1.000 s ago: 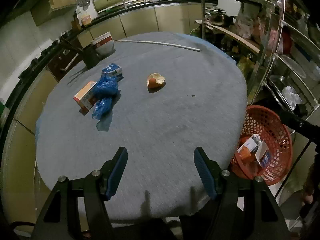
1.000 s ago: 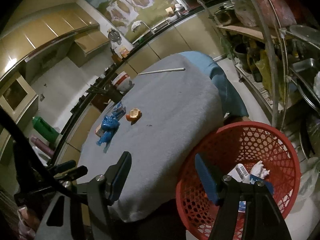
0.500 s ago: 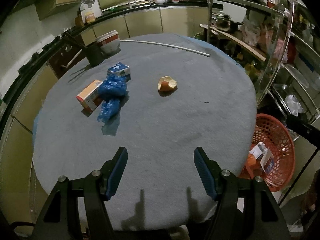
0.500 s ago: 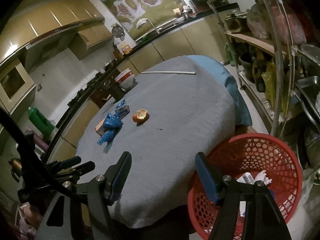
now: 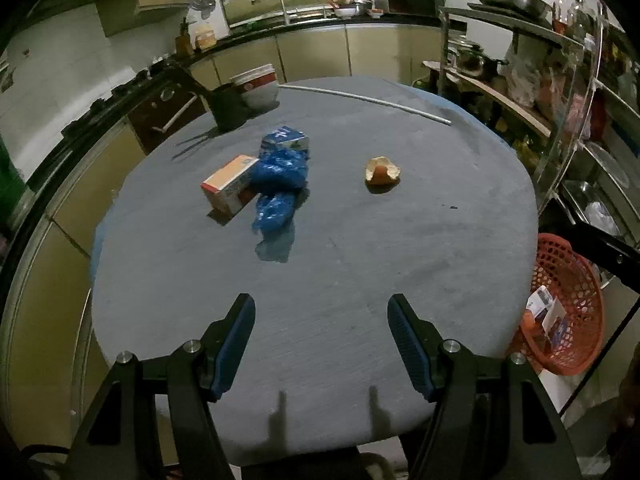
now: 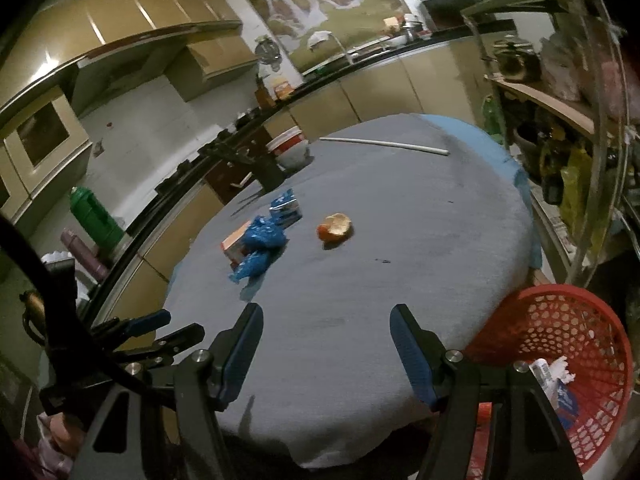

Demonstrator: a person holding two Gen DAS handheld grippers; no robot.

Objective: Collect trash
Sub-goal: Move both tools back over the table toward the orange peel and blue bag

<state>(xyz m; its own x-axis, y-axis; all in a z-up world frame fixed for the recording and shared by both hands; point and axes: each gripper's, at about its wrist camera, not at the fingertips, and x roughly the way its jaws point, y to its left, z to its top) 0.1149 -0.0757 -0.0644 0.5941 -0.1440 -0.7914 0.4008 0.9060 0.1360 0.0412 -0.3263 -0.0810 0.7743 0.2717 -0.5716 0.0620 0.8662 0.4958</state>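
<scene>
The bench (image 5: 360,280) under both claws wears matt grey napped cloth. Ahead of the left claw (image 5: 321,340) lie crinkled glossy blue plastic (image 5: 280,184) and a printed card carton (image 5: 230,184). Right of the right claw (image 6: 326,348) stands a red perforated plastic basket (image 6: 580,320).

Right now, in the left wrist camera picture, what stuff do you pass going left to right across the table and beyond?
orange box → blue crumpled bag → orange peel → red basket, beside the table.
</scene>
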